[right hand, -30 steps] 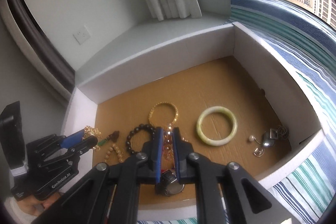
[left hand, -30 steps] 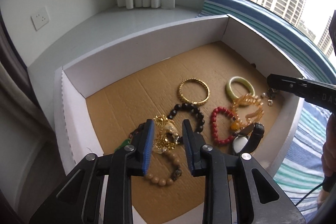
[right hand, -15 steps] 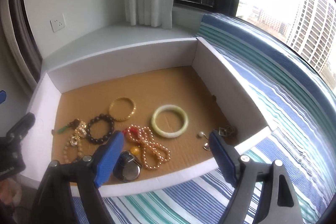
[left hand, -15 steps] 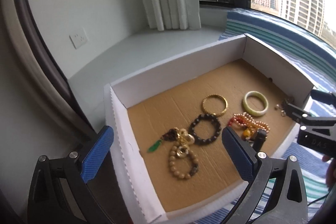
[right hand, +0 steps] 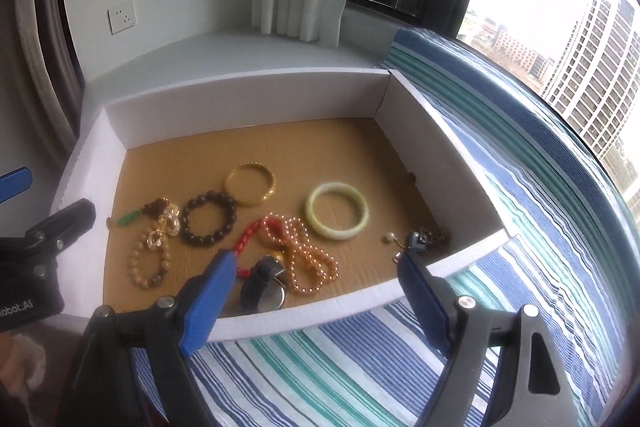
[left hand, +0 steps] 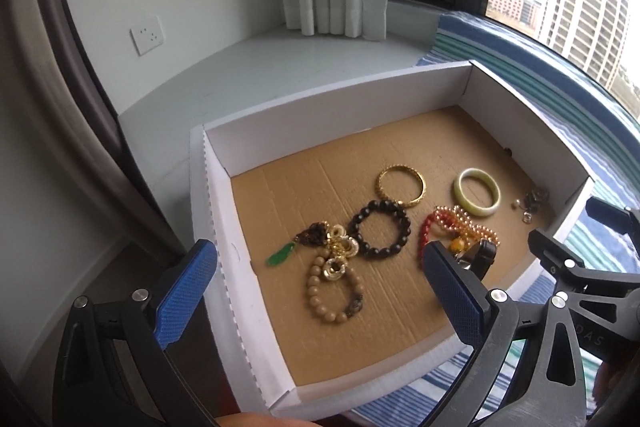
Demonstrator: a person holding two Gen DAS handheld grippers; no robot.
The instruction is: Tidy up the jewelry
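Jewelry lay loose on the brown floor of the white box (right hand: 248, 95), all of it toward the near half. You held both claws back from the box and above its near edge. The left claw (left hand: 320, 291) stood wide open and gripped nothing; the right claw (right hand: 316, 301) likewise stood wide open and gripped nothing.

Progress, as a judgement: sorting looked partly done at best. Three rings of jewelry lay apart and clear of each other:
- one gold bangle (right hand: 250, 183)
- one jade bangle (right hand: 337, 210)
- one dark bead bracelet (right hand: 208, 221), which just met the gold bangle's rim

Two tangles were left:
- Left cluster: one tan bead bracelet (right hand: 149, 263), with gold links (right hand: 166, 225) lying over it and one green pendant (right hand: 127, 219) beside them.
- Near cluster: one red bead strand (right hand: 250, 233), one orange-pink bead string (right hand: 308, 255) doubled over itself, and one watch (right hand: 264, 287), all touching.

Small metal pieces (right hand: 424, 237) sat in the near right corner; they were too small to count, though one pearl-like bead showed among them.

You had no dividers or compartments in the box, so "organized" could only mean each piece laid apart. On that reading, the two clusters and the corner pieces were what remained for you to separate.
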